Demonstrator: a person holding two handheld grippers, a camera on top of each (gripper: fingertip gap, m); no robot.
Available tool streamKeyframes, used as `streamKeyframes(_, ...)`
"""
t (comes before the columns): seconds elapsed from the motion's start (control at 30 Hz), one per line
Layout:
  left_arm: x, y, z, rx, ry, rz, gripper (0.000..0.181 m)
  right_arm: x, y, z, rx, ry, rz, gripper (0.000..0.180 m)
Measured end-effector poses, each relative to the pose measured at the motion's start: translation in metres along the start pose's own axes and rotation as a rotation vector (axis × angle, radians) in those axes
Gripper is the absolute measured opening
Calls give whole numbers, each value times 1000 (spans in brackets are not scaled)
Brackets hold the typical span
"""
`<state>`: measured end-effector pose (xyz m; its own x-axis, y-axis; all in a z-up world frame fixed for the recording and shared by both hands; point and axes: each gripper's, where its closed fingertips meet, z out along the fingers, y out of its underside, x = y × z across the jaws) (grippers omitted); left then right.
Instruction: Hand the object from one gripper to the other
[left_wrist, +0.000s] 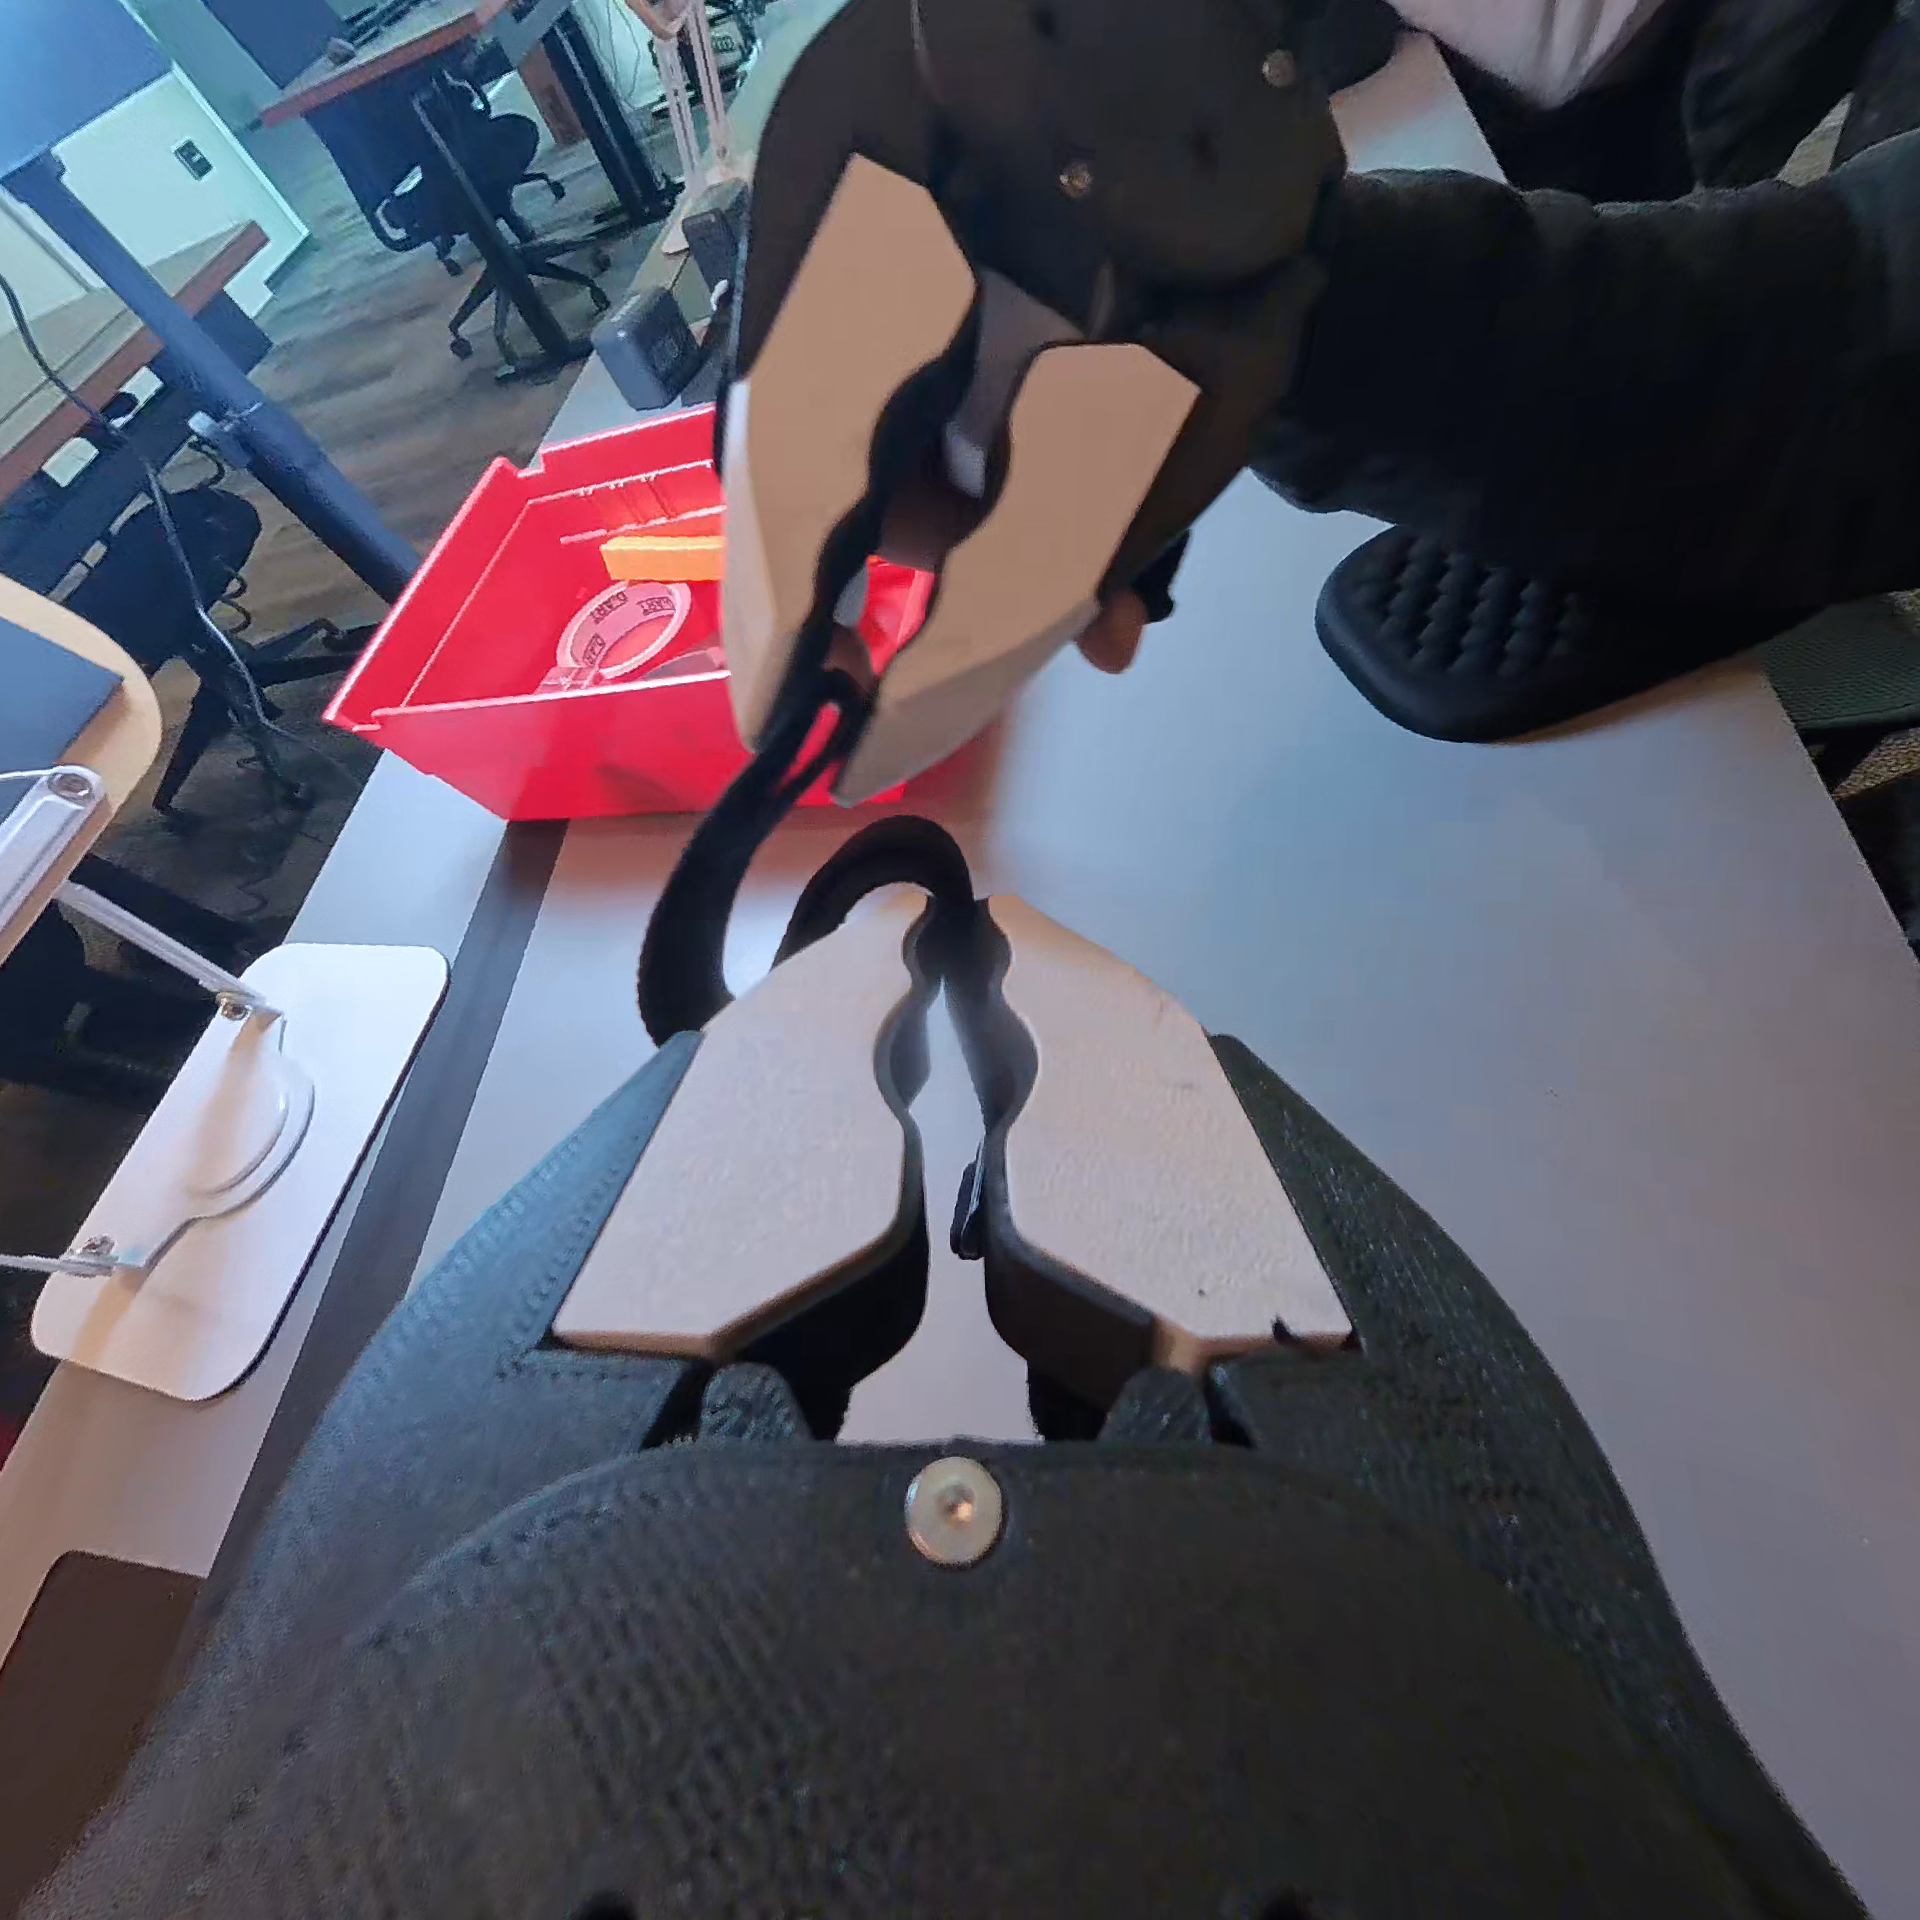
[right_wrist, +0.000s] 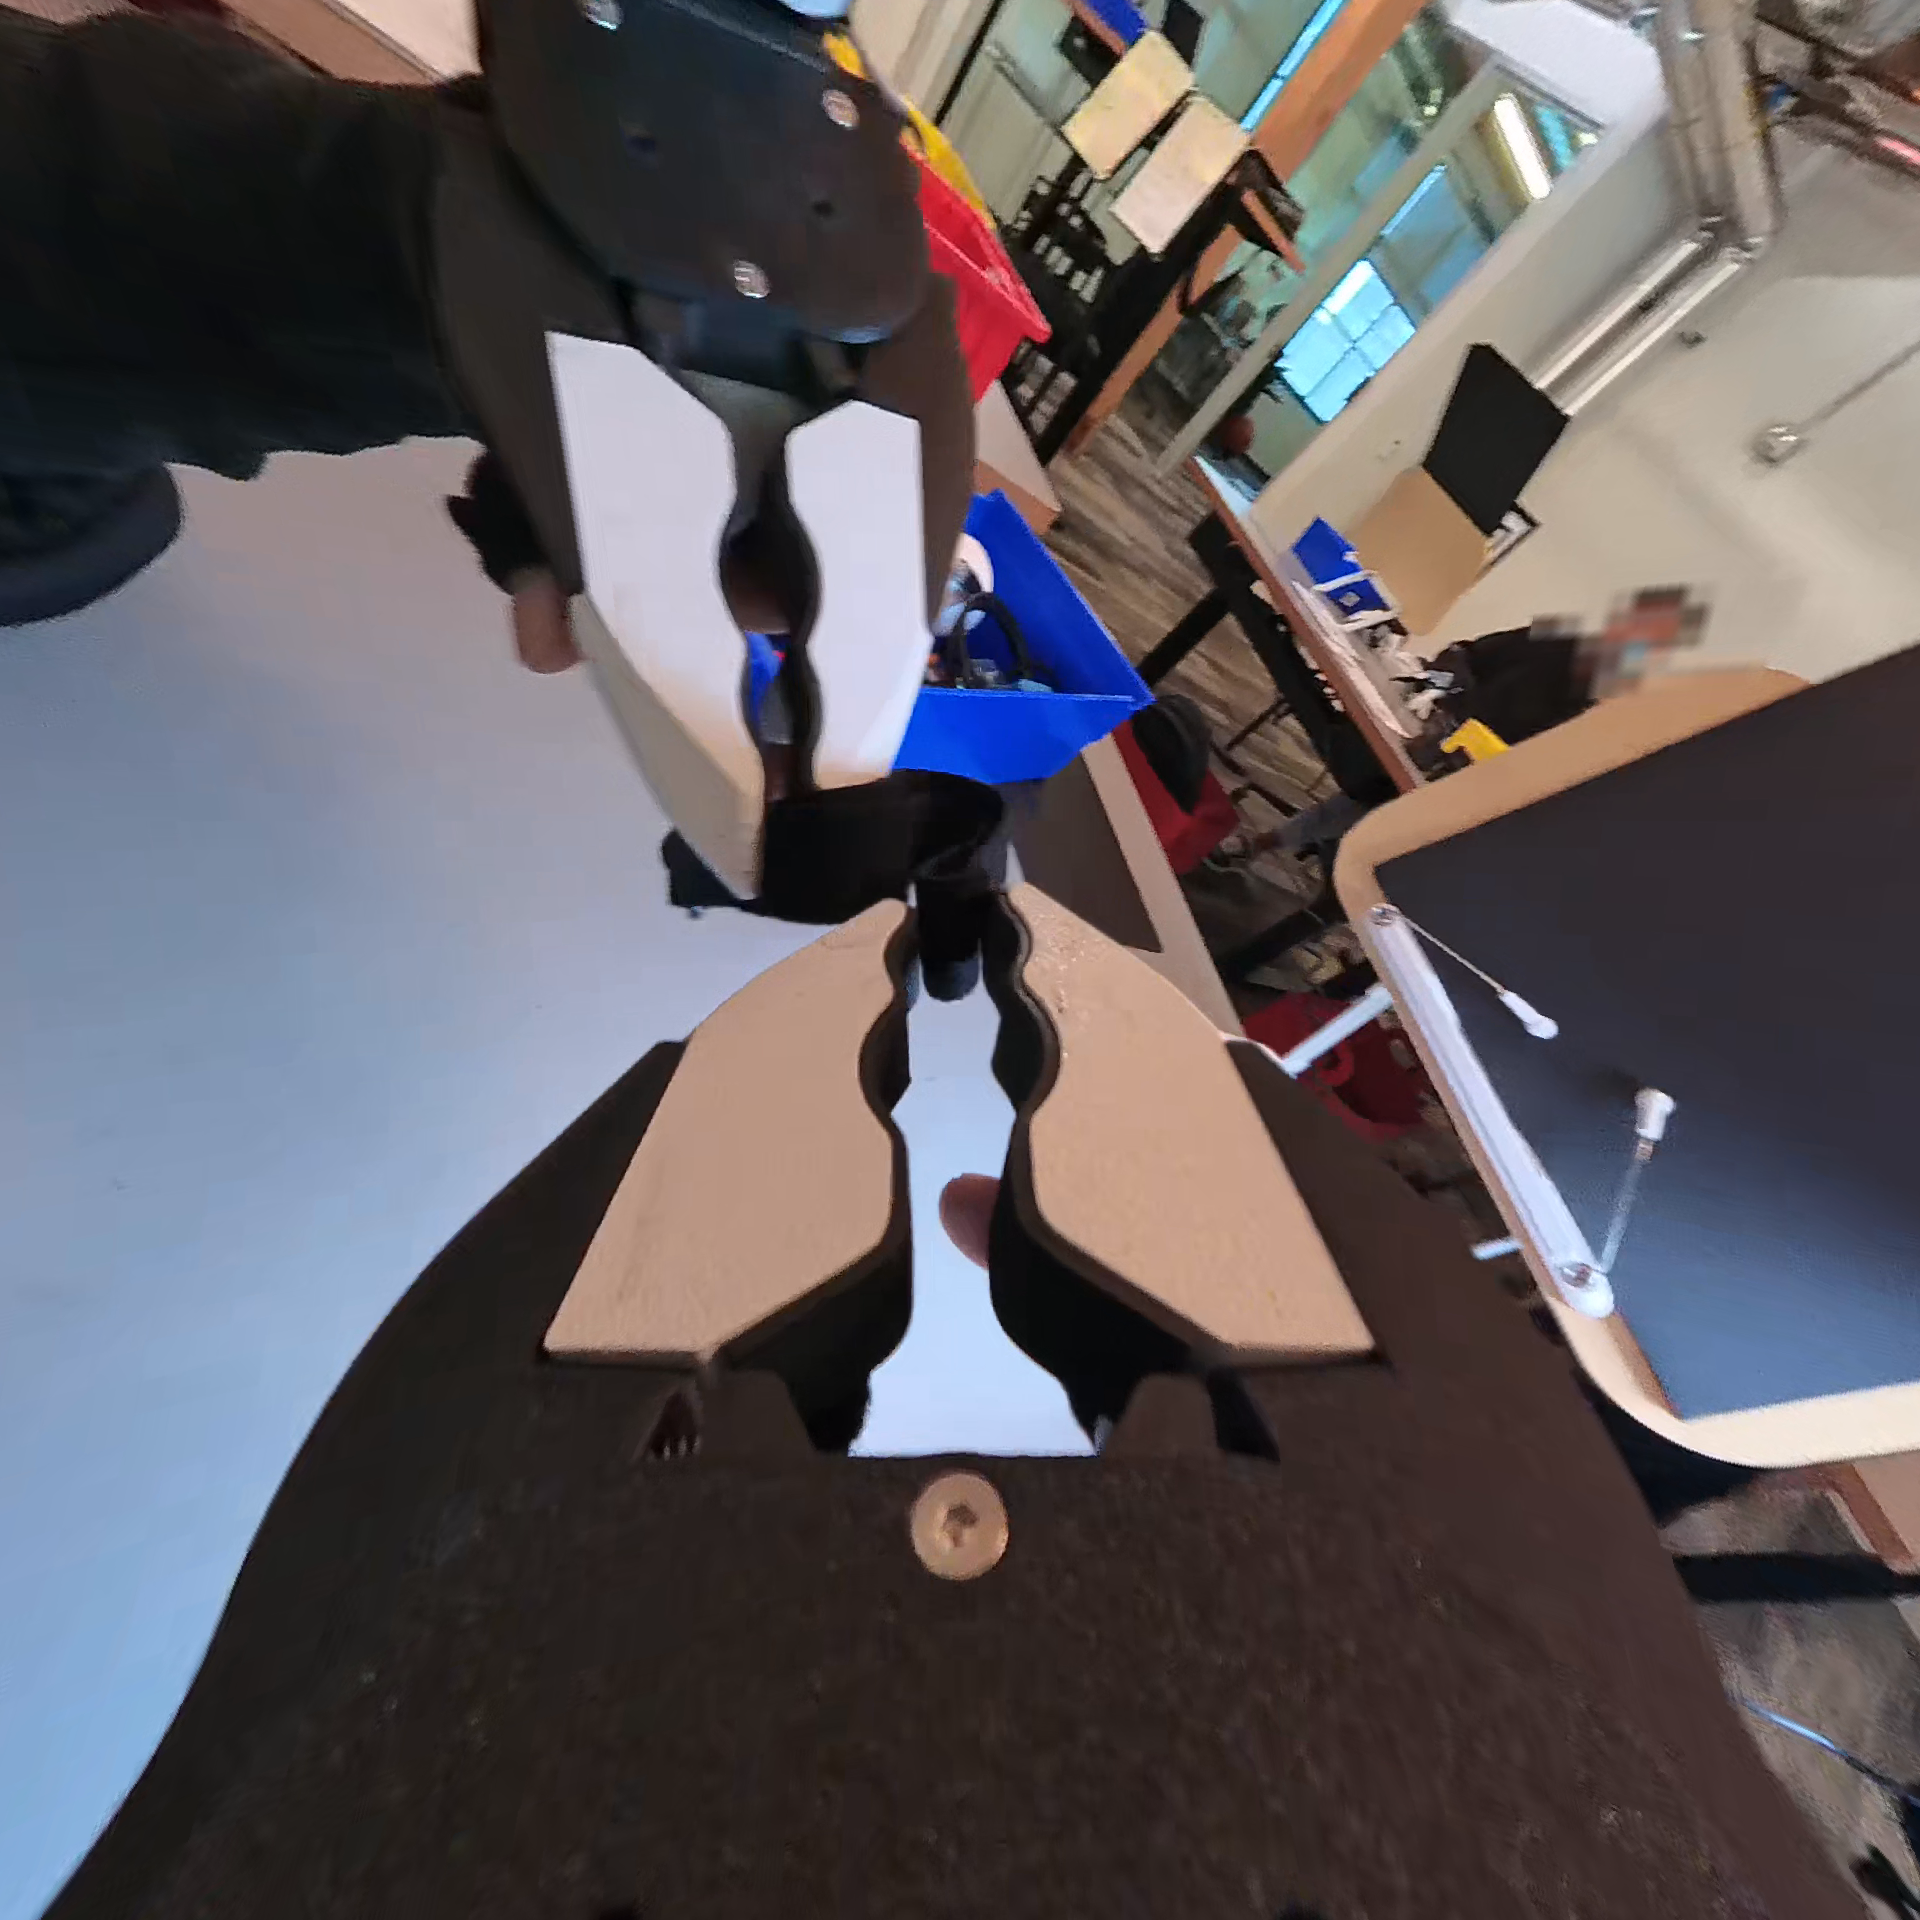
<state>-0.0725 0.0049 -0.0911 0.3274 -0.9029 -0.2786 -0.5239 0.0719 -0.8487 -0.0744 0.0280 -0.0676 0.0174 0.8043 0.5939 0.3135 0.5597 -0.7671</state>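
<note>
Mid-handoff at frame centre: left gripper (left_wrist: 951, 914) and right gripper (left_wrist: 847, 758) both pinch the black strap (left_wrist: 675, 935) above the table (left_wrist: 1455, 935) (red bin (left_wrist: 540, 727) behind), so I'd confirm one grip before the other lets go.

Black textured tools (left_wrist: 951, 920), beige pads (left_wrist: 774, 1164), silver screws

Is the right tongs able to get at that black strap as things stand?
Probably yes: the right tongs already look closed on one end of the black strap, with the left tongs gripping the other end above the table.
</note>
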Motion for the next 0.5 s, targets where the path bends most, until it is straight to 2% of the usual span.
streamKeyframes(0.23,5,9,1,-56,26,27,5,-27,3,9,-37,-146,31,34)
streamKeyframes(0.37,12,19,5,-111,49,80,5,-41,11,12,-67,-222,44,33)
streamKeyframes(0.5,20,23,6,-123,103,73,8,-48,16,14,-57,-270,66,24)
